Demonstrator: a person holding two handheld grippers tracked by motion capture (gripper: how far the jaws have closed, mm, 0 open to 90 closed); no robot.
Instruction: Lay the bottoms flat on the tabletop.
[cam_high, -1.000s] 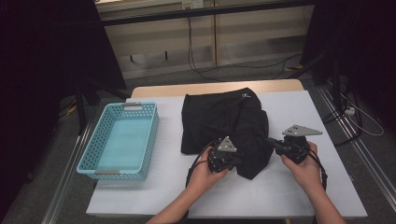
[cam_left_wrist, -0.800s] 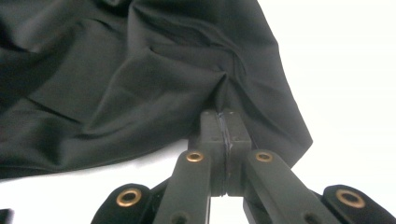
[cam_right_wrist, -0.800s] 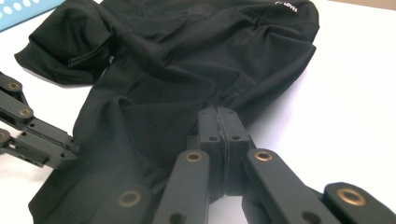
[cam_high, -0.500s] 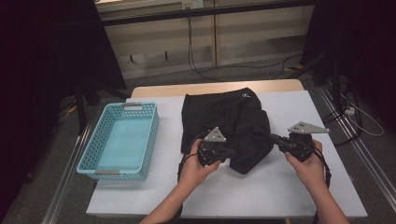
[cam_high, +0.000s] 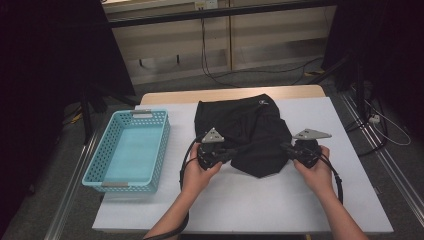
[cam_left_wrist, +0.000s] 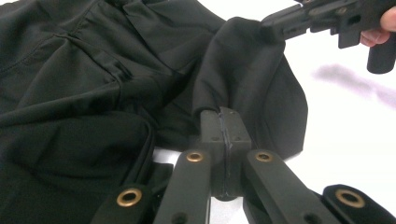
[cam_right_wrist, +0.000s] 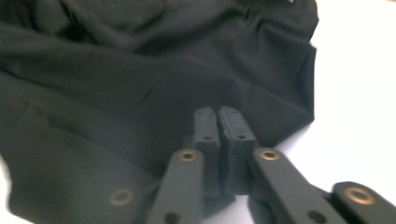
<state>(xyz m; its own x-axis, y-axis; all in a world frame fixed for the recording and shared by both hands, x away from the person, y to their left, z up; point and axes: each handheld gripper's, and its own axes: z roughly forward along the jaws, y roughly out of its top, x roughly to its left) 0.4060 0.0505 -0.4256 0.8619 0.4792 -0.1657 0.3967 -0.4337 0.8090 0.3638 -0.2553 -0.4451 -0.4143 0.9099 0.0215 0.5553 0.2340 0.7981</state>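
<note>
1. A white table (cam_high: 240, 205) with a pale wooden far edge stands on grey floor; beyond it runs a low beige wall with cables (cam_high: 220, 75) hanging and trailing, and dark curtains (cam_high: 50, 75) close in both sides.
2. A turquoise basket (cam_high: 131, 150) sits on the table's left part, well apart from the black garment (cam_high: 245, 127), which lies crumpled at the table's middle.
3. The left gripper (cam_high: 220, 156) is clamped on a fold of the garment; its own view shows cloth pinched between the pressed-together jaws (cam_left_wrist: 223, 122).
4. The right gripper (cam_high: 289, 148) is at the garment's right edge. Its jaws have just been opening (a thin slit shows between them in its own view (cam_right_wrist: 219, 122)), and whether cloth is still pinched there I cannot tell.
5. Hard to make out: black jaws merge with black cloth from above, the right gripper view is blurred, and the garment's kind is unclear. The person's forearms are cut off by the bottom edge.
</note>
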